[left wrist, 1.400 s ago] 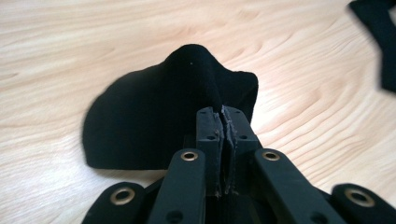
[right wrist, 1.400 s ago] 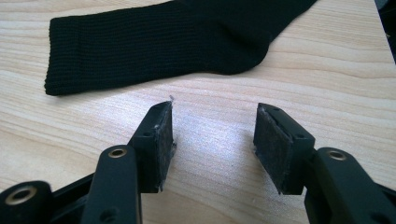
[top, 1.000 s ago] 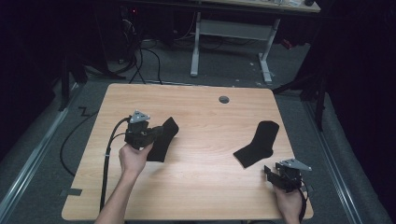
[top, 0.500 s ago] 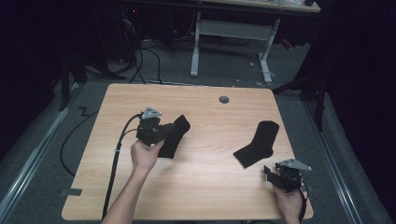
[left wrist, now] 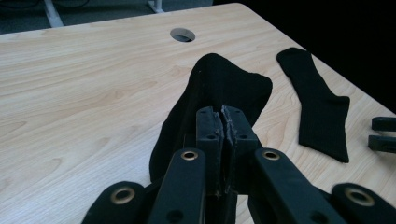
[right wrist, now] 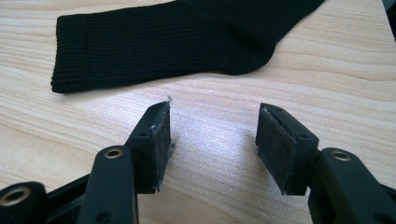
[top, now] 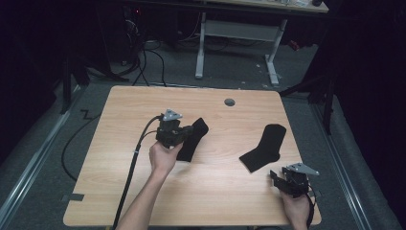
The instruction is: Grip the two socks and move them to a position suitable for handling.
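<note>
Two black socks are on the wooden table (top: 124, 105). My left gripper (top: 187, 130) is shut on one black sock (top: 191, 141) near the table's middle; in the left gripper view its jaws are pressed together on the sock's (left wrist: 219, 88) fabric, which bulges up beyond them. The second black sock (top: 265, 146) lies flat toward the right, also visible as a flat sock (left wrist: 322, 112) in the left gripper view. My right gripper (top: 275, 178) rests near the front right corner, open, with bare wood between its jaws. The second sock's cuff (right wrist: 140, 42) lies just beyond it.
A round cable hole (top: 230, 102) sits near the table's far edge. The left gripper's cable (top: 131, 163) trails back off the front edge. Beyond the table stands a white desk frame (top: 234, 33) with cables on the floor.
My left gripper has carried its sock rightward across the table toward the middle. The right gripper and the second sock have stayed put.
</note>
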Demonstrator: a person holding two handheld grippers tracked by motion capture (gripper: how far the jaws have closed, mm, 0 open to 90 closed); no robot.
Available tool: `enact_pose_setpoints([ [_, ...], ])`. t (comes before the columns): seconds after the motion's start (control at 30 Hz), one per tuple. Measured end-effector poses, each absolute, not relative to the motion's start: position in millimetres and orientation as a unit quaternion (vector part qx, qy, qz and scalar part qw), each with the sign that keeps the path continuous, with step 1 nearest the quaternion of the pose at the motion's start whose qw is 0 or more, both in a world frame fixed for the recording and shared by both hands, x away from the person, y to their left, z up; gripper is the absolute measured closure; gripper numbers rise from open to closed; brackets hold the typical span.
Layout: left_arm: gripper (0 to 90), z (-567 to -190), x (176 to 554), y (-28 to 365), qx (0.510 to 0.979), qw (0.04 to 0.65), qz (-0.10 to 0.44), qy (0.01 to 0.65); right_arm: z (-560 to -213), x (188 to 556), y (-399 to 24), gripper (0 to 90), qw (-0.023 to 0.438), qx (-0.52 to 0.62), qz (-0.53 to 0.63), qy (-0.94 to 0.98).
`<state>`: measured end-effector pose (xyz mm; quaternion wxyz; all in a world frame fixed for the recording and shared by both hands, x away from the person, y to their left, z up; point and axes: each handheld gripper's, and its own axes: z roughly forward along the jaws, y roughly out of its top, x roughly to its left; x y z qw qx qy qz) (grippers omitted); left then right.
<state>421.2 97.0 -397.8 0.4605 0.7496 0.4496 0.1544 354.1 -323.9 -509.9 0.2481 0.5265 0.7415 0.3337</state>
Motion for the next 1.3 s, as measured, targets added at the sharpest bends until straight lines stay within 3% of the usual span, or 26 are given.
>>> enact_pose_setpoints([
  [1.3, 83.7, -455.3, 408.2, 70.0, 0.786, 0.407, 0.138, 0.445, -510.0, 354.0, -323.5, 45.3, 0.247, 0.525, 0.334, 0.743],
])
